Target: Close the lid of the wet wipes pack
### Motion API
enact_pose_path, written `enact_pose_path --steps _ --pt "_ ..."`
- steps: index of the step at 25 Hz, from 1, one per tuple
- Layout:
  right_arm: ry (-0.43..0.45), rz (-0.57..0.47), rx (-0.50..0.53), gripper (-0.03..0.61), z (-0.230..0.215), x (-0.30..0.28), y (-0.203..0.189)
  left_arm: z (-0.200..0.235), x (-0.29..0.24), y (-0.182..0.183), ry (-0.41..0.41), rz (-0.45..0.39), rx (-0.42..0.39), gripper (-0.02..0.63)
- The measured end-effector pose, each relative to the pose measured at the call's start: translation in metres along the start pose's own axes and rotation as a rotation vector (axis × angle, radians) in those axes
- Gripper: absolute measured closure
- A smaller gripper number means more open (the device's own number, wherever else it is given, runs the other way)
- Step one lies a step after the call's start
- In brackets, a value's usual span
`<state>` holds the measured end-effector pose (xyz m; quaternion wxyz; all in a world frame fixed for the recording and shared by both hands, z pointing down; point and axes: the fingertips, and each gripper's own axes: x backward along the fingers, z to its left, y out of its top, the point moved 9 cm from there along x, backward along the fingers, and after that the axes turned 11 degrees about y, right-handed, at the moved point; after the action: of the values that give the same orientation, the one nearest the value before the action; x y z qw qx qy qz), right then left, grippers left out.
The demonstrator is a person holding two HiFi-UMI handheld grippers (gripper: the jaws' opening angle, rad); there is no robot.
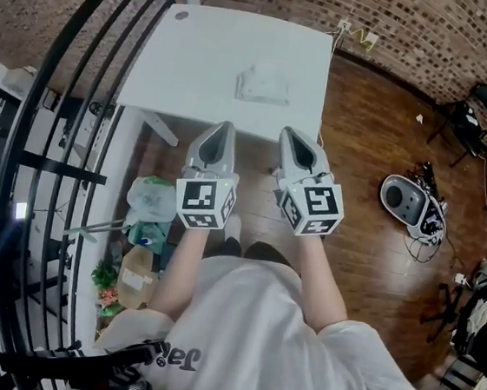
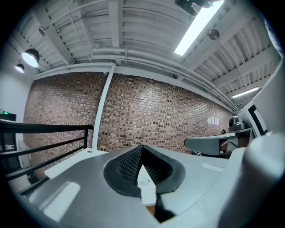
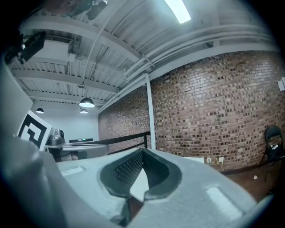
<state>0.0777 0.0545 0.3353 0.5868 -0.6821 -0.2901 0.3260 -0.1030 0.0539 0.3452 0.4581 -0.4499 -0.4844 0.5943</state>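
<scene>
One white counter (image 1: 198,53) lies ahead of both tools, its near edge just beyond their tips. The left hand-held gripper (image 1: 225,129) and the right hand-held gripper (image 1: 291,134) hang side by side close to the person's body, above the wooden floor and not over the counter. In each gripper view the jaws meet at their tips with nothing between them; only a sliver of pale counter shows through the gap lower down.

The wet wipes pack (image 1: 263,85) lies flat on the counter, well ahead of both tips and between their two lines, a little nearer the right one. It looks like a pale soft pouch. Its lid is too small to make out, so I cannot tell how far it stands open.

Such a pack is probably light and yielding, with slick film that may slide under a push. The flap is likely the only stiff part. One tool's tips could steady an end of the pouch while the other presses the flap's free edge down.
</scene>
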Motion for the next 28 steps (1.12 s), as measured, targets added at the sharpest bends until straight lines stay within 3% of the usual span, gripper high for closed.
enact_pose_path --steps 9,21,28 --pt "-0.064 0.017 -0.017 0.588 -0.053 -0.049 0.001 0.008 -0.082 -0.003 -0.068 0.038 0.006 0.597" --pt "-0.011 -0.014 -0.040 0.588 -0.183 -0.159 0.030 0.010 -0.232 0.021 0.001 0.026 -0.033 0.597" --pt "0.038 0.031 -0.102 0.588 -0.257 -0.203 0.022 0.005 -0.307 0.021 0.058 0.072 -0.042 0.597"
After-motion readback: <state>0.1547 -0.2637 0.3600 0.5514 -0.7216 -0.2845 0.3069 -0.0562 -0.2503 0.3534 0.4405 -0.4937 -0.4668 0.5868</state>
